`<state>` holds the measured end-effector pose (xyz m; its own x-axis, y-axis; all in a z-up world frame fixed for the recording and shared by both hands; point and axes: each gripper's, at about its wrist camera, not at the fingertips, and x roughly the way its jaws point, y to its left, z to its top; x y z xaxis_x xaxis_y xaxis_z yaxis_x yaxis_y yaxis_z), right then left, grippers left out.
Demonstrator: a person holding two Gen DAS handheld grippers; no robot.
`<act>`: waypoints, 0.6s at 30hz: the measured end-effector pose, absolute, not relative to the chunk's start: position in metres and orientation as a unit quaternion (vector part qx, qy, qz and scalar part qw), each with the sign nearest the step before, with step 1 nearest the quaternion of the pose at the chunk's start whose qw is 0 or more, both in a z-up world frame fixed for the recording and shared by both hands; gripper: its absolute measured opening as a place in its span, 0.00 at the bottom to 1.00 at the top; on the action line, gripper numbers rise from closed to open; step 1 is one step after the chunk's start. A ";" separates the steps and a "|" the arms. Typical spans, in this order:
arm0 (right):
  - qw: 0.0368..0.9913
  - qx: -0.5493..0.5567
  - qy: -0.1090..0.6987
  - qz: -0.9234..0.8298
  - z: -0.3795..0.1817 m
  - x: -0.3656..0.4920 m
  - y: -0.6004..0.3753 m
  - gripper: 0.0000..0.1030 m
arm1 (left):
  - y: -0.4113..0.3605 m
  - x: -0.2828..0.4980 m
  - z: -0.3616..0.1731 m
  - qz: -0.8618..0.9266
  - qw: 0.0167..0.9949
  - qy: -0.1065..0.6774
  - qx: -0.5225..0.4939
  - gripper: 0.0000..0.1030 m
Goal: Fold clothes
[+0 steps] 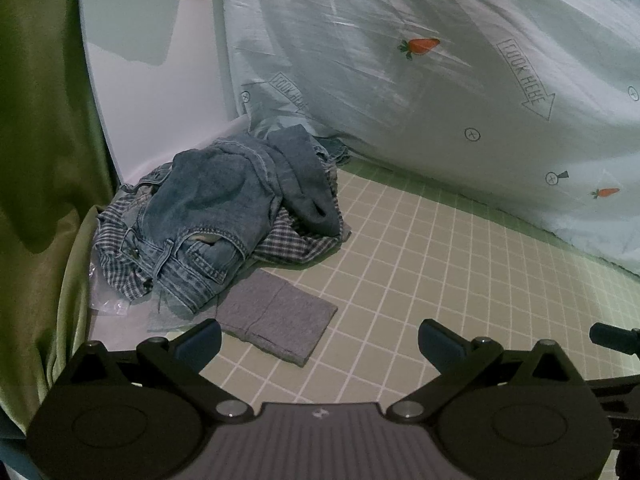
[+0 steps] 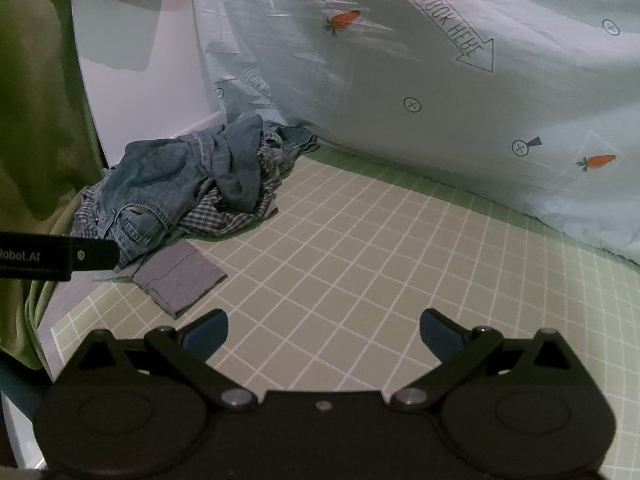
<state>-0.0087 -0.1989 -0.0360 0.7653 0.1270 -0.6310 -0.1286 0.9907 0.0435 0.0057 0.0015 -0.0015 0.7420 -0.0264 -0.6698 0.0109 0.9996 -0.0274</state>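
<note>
A heap of clothes lies at the far left of the green grid mat (image 1: 420,248): crumpled blue jeans (image 1: 208,208) on top of a checked shirt (image 1: 296,244). In front of the heap rests a folded grey garment (image 1: 276,316). My left gripper (image 1: 320,340) hovers open just short of that grey piece, nothing between its fingers. From the right wrist, the jeans (image 2: 160,184), the checked shirt (image 2: 224,220) and the grey garment (image 2: 180,276) sit to the upper left. My right gripper (image 2: 324,330) stands open over bare mat (image 2: 380,240).
A pale blue duvet (image 1: 440,80) with carrot prints is piled along the back and right. A green curtain (image 1: 40,140) hangs at the left beside a white wall (image 1: 152,80). Part of the left gripper's body (image 2: 56,256) pokes in at the right view's left edge.
</note>
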 end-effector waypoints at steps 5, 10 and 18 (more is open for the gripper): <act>0.939 0.000 0.336 0.066 -0.037 -0.008 -0.198 1.00 | 0.002 0.008 -0.002 -0.011 0.933 0.360 -0.011 1.00; 0.939 0.001 0.337 0.062 -0.037 -0.007 -0.200 1.00 | -0.001 0.012 -0.002 -0.013 0.932 0.361 -0.011 1.00; 0.939 0.004 0.339 0.054 -0.040 -0.003 -0.203 1.00 | -0.004 0.021 -0.004 -0.021 0.932 0.362 -0.011 1.00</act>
